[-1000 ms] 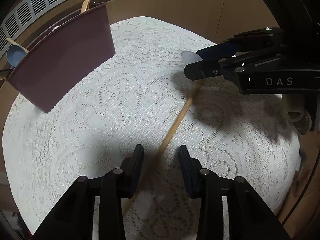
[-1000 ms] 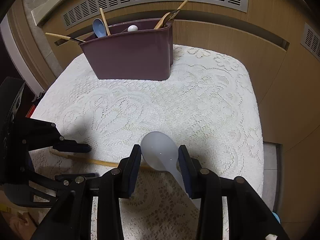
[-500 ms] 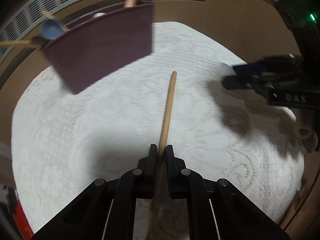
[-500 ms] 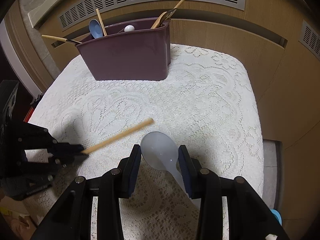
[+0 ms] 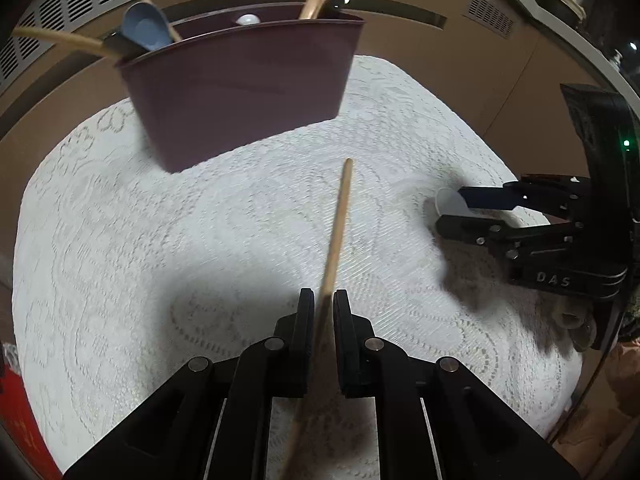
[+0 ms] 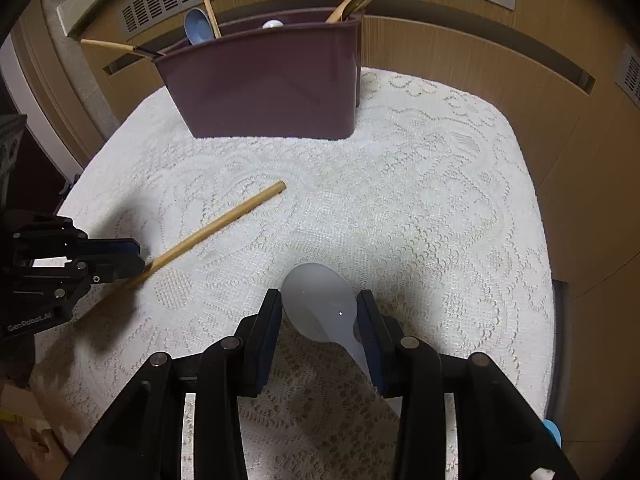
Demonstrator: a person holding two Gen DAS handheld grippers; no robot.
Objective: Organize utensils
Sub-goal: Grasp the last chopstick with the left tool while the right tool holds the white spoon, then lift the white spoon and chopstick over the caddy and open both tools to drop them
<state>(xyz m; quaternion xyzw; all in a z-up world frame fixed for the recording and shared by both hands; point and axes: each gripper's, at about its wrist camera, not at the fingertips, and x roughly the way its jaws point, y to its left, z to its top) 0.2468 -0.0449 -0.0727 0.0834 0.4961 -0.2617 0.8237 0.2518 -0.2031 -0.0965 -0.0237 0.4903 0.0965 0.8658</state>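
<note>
The left claw (image 5: 323, 307) grips a wooden chopstick (image 5: 338, 224) above the lace-covered desk (image 6: 420, 200), while the right claw (image 6: 318, 314) seemingly clasps a white spoon (image 6: 320, 304).

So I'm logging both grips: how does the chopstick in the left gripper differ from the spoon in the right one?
The chopstick is a thin, straight wooden stick; the spoon is white with a broad round bowl. The chopstick sits between nearly shut jaws of the left gripper, while the spoon's bowl fills the much wider gap of the right gripper. Both sit over the lace cloth, short of the bin.
</note>
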